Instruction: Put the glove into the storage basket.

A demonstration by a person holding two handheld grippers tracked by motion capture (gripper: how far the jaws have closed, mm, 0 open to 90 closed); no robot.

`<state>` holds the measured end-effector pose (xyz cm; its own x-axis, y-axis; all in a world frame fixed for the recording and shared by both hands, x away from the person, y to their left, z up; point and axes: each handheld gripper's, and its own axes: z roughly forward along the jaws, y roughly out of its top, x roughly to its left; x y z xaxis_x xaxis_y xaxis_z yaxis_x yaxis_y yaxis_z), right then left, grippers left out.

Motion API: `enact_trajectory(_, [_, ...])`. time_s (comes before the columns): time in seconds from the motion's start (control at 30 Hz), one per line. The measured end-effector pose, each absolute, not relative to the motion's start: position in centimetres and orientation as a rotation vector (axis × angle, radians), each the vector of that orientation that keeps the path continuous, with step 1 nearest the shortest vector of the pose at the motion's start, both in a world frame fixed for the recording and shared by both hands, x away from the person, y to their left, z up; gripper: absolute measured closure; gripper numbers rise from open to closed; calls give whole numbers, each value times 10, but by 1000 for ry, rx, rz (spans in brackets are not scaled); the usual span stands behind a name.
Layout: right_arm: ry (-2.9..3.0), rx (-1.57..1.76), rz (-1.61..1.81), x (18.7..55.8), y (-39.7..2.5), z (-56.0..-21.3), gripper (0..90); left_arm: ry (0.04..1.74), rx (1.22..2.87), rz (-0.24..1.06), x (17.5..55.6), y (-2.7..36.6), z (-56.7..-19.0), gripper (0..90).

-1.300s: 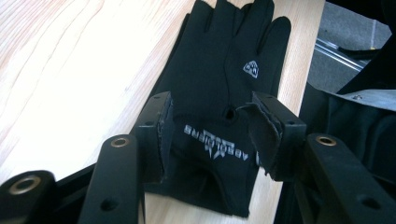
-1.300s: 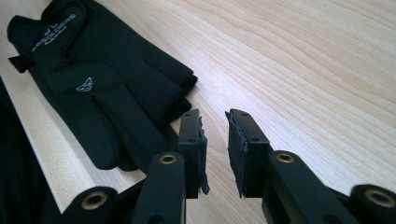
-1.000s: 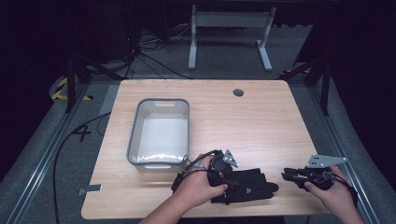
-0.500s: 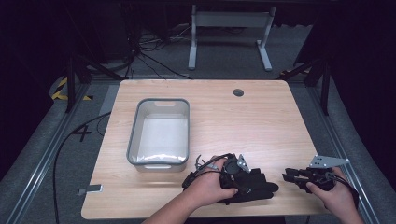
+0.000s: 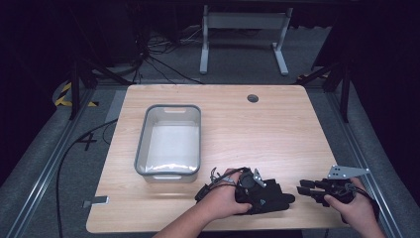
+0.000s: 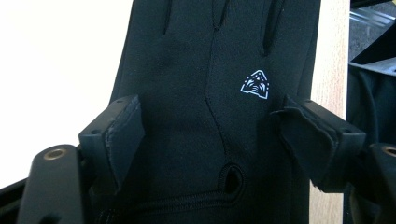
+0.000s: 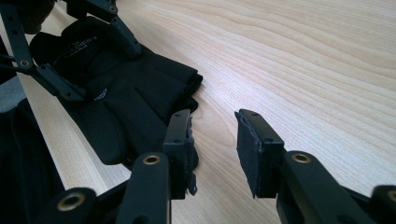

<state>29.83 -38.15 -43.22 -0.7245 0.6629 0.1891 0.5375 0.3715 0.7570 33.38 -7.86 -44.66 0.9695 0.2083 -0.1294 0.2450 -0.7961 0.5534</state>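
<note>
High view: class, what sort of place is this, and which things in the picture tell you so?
Probably a lab or recording workspace, not a home. A bare wooden table stands on grey carpet with cables trailing across the floor, metal rails run alongside, and the surroundings are dark. A plastic bin and black glove lie ready for handling.

Matt black cloth glove (image 6: 201, 107), wood-grain table (image 7: 327, 56)

Looks like a lab or recording studio: pale wooden counter (image 5: 277, 134) with a cable hole, dark surroundings, loose black cables (image 5: 158, 62) on grey carpet, yellow-black hazard tape (image 5: 63, 94), metal floor rails (image 5: 47, 168).
</note>
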Motion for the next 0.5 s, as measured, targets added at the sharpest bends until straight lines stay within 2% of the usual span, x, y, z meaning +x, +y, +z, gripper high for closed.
enact_trajectory(0.33, [2476, 1089, 1288, 298, -380, -432, 652, 265, 2585, 28, 326, -86, -447, 231])
enact_trajectory(0.43, [2474, 1090, 1291, 298, -380, -432, 652, 297, 2598, 32, 327, -87, -446, 276])
enact_trajectory(0.5, [2476, 1088, 1293, 298, -380, -432, 653, 317, 2598, 39, 330, -86, -444, 361])
